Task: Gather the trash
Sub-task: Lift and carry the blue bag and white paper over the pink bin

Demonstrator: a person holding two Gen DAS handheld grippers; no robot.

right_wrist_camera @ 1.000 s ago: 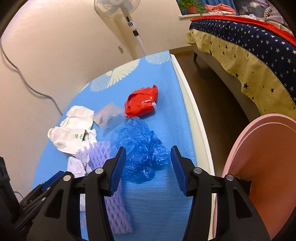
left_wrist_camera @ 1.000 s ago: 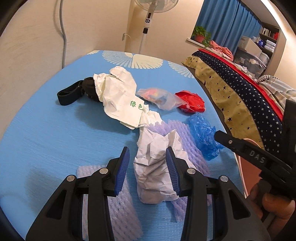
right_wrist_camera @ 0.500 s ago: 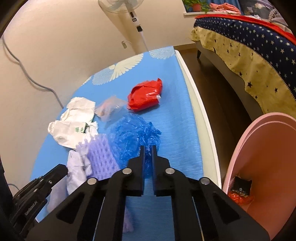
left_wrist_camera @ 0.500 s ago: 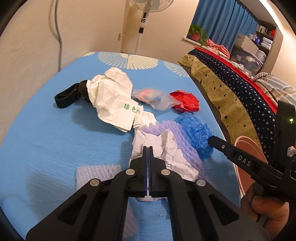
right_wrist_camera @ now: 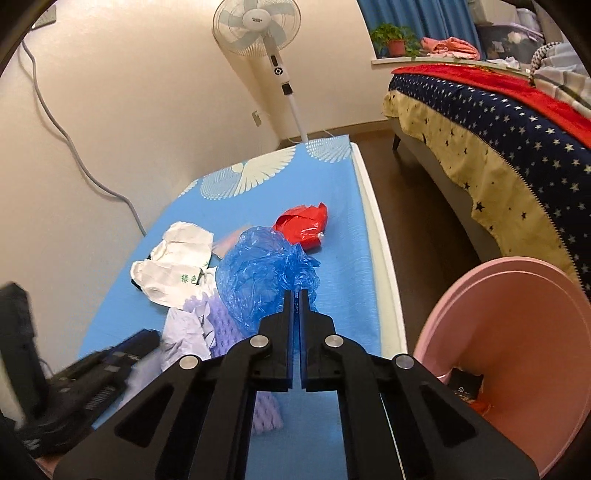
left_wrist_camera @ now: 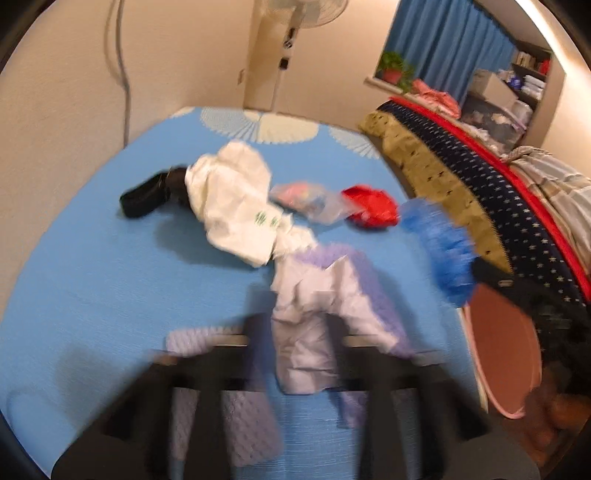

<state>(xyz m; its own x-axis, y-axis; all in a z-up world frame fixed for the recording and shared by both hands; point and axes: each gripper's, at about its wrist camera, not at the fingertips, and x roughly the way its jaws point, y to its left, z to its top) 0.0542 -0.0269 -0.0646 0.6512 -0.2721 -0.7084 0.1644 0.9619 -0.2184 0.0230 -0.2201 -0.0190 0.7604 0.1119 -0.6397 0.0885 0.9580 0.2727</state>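
My right gripper (right_wrist_camera: 294,295) is shut on a crumpled blue plastic bag (right_wrist_camera: 262,273) and holds it lifted above the blue table; the bag also shows in the left wrist view (left_wrist_camera: 439,247). My left gripper (left_wrist_camera: 295,332) is blurred, its fingers (left_wrist_camera: 255,332) apart on either side of a crumpled white paper (left_wrist_camera: 310,321) that lies on purple foam netting (left_wrist_camera: 365,291). A pink bin (right_wrist_camera: 517,354) stands to the right of the table with some trash inside.
On the blue table (right_wrist_camera: 332,229) lie a red bag (right_wrist_camera: 306,225), a clear plastic bag (left_wrist_camera: 306,199), a white paper bag with green print (left_wrist_camera: 236,199), a black strap (left_wrist_camera: 151,192) and another foam net (left_wrist_camera: 229,413). A bed (right_wrist_camera: 498,122) stands at right, a fan (right_wrist_camera: 258,29) behind.
My left gripper has gone from shut to open around the white paper, moving fast. My right gripper has lifted the blue bag off the table.
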